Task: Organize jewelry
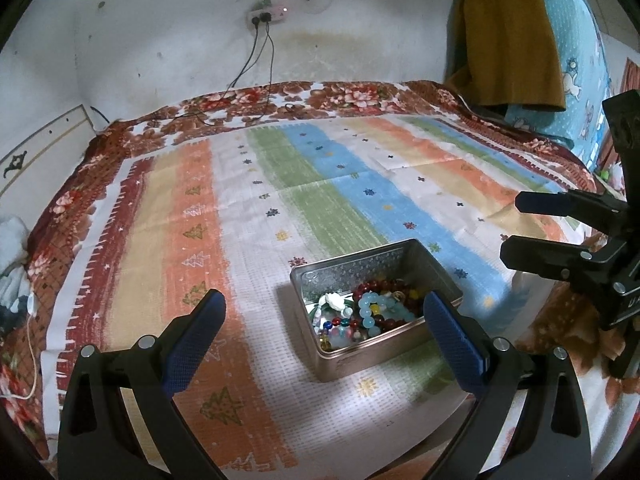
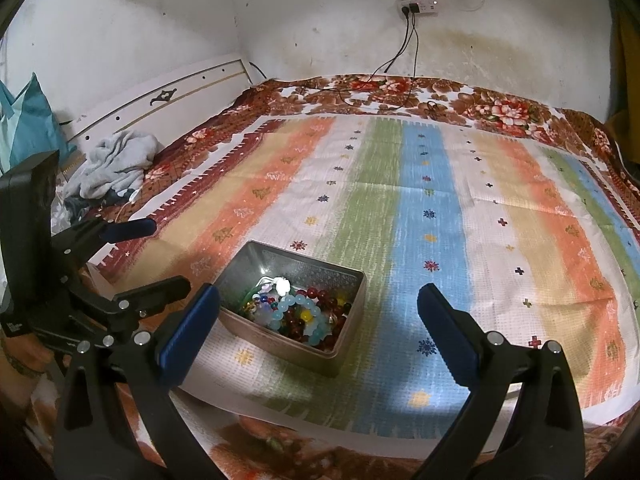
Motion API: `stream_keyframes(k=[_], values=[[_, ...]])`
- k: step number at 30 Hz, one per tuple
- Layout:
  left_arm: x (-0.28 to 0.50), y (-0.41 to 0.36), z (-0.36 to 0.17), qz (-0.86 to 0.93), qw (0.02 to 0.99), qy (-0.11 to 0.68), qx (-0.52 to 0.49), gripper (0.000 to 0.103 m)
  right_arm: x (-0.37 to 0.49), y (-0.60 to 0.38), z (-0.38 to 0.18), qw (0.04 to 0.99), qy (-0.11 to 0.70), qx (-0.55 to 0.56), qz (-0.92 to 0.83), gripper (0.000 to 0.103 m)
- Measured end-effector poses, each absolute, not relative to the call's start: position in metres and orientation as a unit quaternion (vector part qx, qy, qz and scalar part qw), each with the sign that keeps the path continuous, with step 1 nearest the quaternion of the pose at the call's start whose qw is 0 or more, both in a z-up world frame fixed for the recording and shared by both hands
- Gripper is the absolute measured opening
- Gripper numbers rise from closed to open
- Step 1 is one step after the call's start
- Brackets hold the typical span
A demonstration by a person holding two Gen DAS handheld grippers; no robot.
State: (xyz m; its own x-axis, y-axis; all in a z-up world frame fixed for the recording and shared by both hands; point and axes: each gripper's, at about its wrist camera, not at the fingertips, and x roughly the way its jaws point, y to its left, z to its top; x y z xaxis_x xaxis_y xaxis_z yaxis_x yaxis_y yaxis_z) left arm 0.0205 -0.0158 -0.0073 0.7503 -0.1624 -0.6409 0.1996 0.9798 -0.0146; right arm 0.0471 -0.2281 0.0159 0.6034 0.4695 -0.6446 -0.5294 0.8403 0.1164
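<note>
On the striped bedspread: your two grippers flank an open tin of beads.

Your left gripper (image 1: 322, 312) hovers with its blue-padded jaws spread wide, holding nothing; the rectangular silver metal tin (image 1: 384, 354) sits between and just beyond its fingertips, nearer the right-hand pad. Your right gripper (image 2: 318, 304) hangs likewise with jaws wide apart and empty, the same tin (image 2: 280, 344) lying just beside its left-hand pad. Inside the tin rests a tangle of beaded bracelets (image 1: 372, 312) in dark red, pale blue and mixed colours, with a white carved piece among them. The tin stands on a woven cloth with orange, green, blue and white stripes (image 2: 424, 208), spread over a brown floral blanket (image 2: 472, 104).
</note>
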Motion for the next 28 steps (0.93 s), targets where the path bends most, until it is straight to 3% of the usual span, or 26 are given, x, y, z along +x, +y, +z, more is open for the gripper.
stream_keyframes(k=[28], values=[[0.0235,-0.0167,-0.0123,-0.102,0.927,0.359,0.026,0.097,0.0471,-0.2259,0.0171,0.894,0.349,-0.045,0.278,0.098]])
